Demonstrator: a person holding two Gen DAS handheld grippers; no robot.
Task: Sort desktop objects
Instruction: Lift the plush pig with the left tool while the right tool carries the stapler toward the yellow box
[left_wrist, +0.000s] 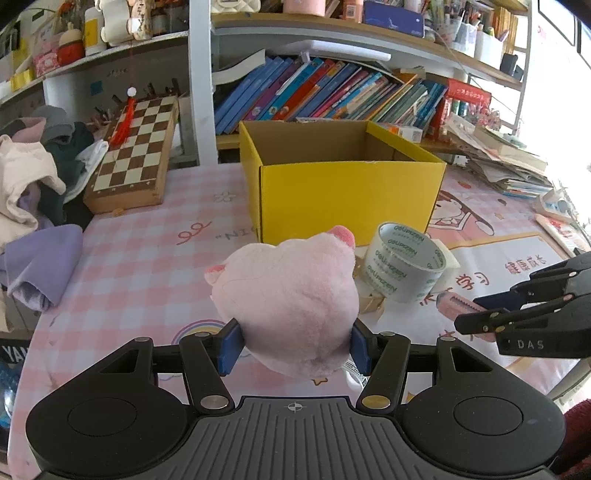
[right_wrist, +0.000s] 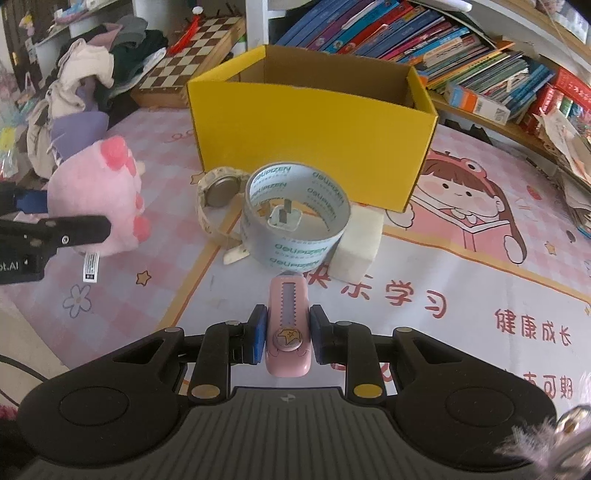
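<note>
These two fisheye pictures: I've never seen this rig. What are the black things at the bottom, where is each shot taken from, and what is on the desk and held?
Each picture comes from a camera mounted on hand-held tongs, looking along its two fingers. The left tongs grip a pink plush toy; the right tongs are shut on a pink utility knife. Each view also catches the other tongs at its edge. On the pink desk mat stand an open yellow box, a tape roll, a watch and a white block. A chessboard, clothes and books lie behind.
</note>
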